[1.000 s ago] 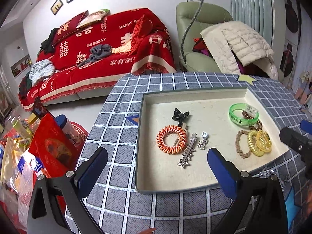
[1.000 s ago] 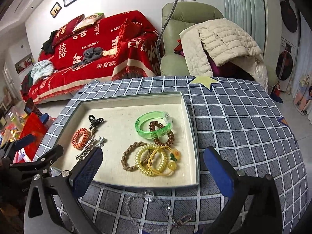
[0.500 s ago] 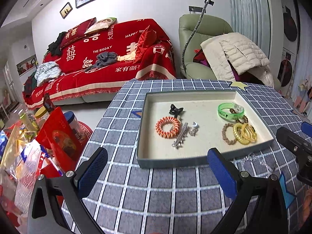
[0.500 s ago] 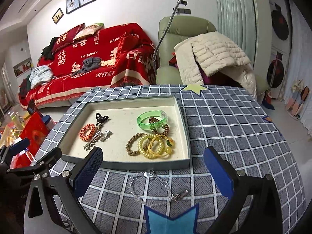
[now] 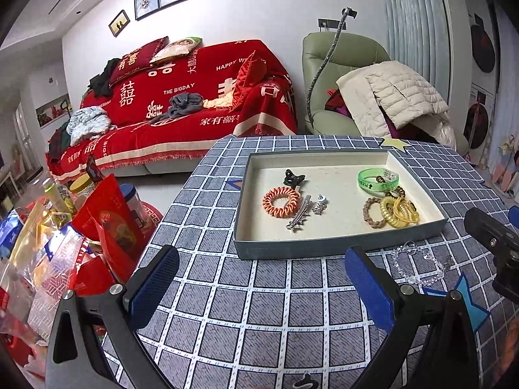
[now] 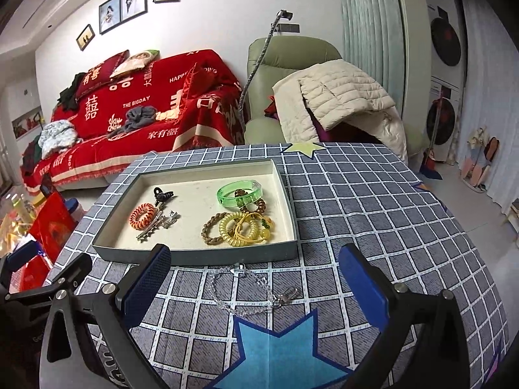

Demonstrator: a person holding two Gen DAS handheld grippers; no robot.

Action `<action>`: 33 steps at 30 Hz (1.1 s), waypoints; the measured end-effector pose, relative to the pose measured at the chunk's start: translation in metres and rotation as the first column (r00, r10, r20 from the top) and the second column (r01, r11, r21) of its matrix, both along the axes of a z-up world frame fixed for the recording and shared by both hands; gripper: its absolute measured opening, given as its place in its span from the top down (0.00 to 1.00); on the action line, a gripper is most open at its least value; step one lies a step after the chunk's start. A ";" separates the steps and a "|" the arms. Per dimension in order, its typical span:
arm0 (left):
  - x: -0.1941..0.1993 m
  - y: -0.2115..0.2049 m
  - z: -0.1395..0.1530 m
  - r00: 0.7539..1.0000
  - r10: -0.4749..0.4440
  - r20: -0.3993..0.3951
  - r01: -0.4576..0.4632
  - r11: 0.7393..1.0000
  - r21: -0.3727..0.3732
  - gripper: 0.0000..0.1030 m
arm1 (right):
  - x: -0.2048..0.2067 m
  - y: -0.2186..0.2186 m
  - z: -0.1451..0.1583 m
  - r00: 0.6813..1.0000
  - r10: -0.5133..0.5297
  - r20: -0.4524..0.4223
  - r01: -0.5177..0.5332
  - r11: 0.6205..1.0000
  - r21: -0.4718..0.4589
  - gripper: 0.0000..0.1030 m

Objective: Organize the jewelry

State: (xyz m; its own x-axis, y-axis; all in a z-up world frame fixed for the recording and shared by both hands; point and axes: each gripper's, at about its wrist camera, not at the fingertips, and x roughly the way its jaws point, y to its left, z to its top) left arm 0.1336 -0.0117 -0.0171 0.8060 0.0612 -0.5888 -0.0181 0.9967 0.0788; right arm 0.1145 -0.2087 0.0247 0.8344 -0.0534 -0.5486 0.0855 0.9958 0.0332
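Note:
A shallow grey tray (image 5: pixel 337 244) (image 6: pixel 194 254) sits on the checked tablecloth. It holds an orange coil hair tie (image 5: pixel 280 201) (image 6: pixel 142 215), a black claw clip (image 5: pixel 293 177), a silver clip (image 5: pixel 298 216), a green bangle (image 5: pixel 378 180) (image 6: pixel 239 193), a brown braided tie (image 6: pixel 211 228) and yellow coil ties (image 5: pixel 399 212) (image 6: pixel 241 225). A clear bead bracelet (image 6: pixel 246 288) (image 5: pixel 418 264) lies on the cloth in front of the tray. My left gripper (image 5: pixel 259 283) is open and empty, short of the tray. My right gripper (image 6: pixel 254 287) is open and empty, with the bracelet between its fingers' line of view.
A blue star patch (image 6: pixel 279 350) lies on the cloth near me. Red snack bags and bottles (image 5: pixel 97 220) crowd the left of the table. A red sofa (image 5: pixel 181 107) and a green armchair with a white jacket (image 6: pixel 337 97) stand behind.
Both grippers have drawn back from the tray and risen. The bead bracelet on the cloth has come into fuller view. Both stay open.

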 end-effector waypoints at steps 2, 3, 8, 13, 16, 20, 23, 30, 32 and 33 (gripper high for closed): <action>-0.001 0.000 0.000 1.000 -0.003 -0.003 0.003 1.000 0.001 0.00 | -0.003 0.001 0.002 1.000 -0.002 0.008 0.002 1.000 -0.019 0.00; -0.001 0.000 0.000 1.000 -0.005 -0.004 0.005 1.000 0.001 0.00 | -0.005 0.003 0.002 1.000 -0.002 0.010 0.002 1.000 -0.024 0.00; -0.005 -0.001 0.003 1.000 -0.004 0.001 0.004 1.000 0.007 0.00 | -0.007 0.001 0.004 1.000 0.003 0.010 -0.003 1.000 -0.015 0.00; -0.006 0.000 0.005 1.000 -0.005 0.003 0.005 1.000 0.010 0.00 | -0.007 0.003 0.005 1.000 0.006 0.010 -0.006 1.000 -0.014 0.00; -0.006 -0.001 0.005 1.000 -0.004 0.005 0.004 1.000 0.013 0.00 | -0.008 0.003 0.005 1.000 0.006 0.010 -0.006 1.000 -0.013 0.00; -0.006 -0.001 0.005 1.000 -0.006 0.004 0.006 1.000 0.011 0.00 | -0.008 0.003 0.005 1.000 0.007 0.011 -0.007 1.000 -0.015 0.00; -0.006 -0.001 0.006 1.000 -0.005 0.005 0.005 1.000 0.016 0.00 | -0.008 0.004 0.006 1.000 0.008 0.011 -0.008 1.000 -0.016 0.00; -0.006 -0.001 0.007 1.000 -0.005 0.006 0.005 1.000 0.008 0.00 | -0.006 0.008 0.010 1.000 0.013 0.013 -0.012 1.000 -0.016 0.00; -0.006 -0.001 0.007 1.000 -0.004 0.005 0.004 1.000 0.009 0.00 | -0.006 0.008 0.010 1.000 0.013 0.011 -0.013 1.000 -0.015 0.00; -0.006 -0.001 0.008 1.000 -0.004 0.004 0.004 1.000 0.008 0.00 | -0.006 0.009 0.011 1.000 0.014 0.011 -0.014 1.000 -0.015 0.00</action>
